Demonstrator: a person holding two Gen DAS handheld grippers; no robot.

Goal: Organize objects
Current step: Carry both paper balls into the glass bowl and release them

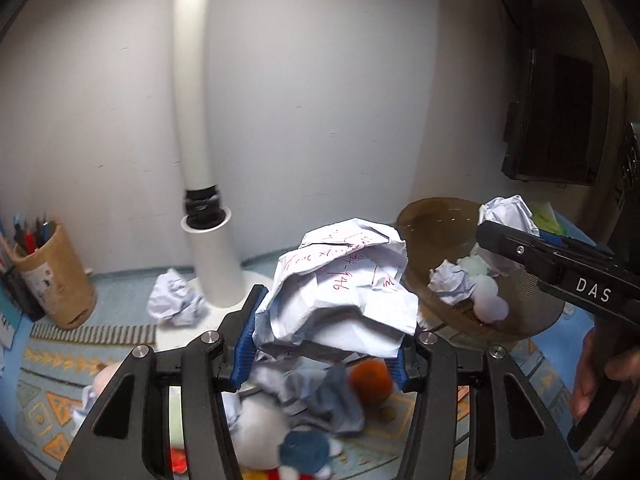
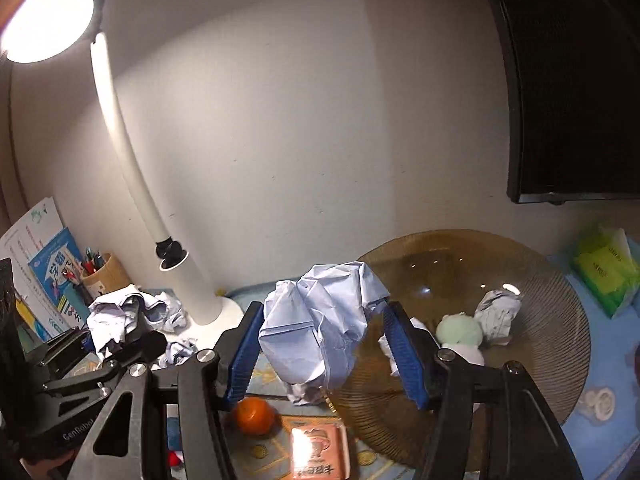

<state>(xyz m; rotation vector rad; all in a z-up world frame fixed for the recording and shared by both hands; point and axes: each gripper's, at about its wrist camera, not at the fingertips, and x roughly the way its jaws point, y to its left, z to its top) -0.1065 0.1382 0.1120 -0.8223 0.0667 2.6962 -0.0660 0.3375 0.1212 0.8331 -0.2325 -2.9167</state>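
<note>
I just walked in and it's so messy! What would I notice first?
Two big crumpled paper balls, one pinched in the left claw and one in the right claw, both lifted above the desk. Behind them sits a brown glass bowl with paper wads inside, and a bright lamp glows top left.

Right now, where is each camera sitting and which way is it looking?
Left wrist view: rides the left gripper, looking forward and slightly down at the lamp pole and wall; its jaws hold crumpled paper with red writing; the right gripper and a hand show.
Right wrist view: rides the right gripper, facing the brown glass bowl; its jaws hold plain crumpled paper; the left gripper shows.
Shared: lamp, bowl, orange, pen cup.
</note>
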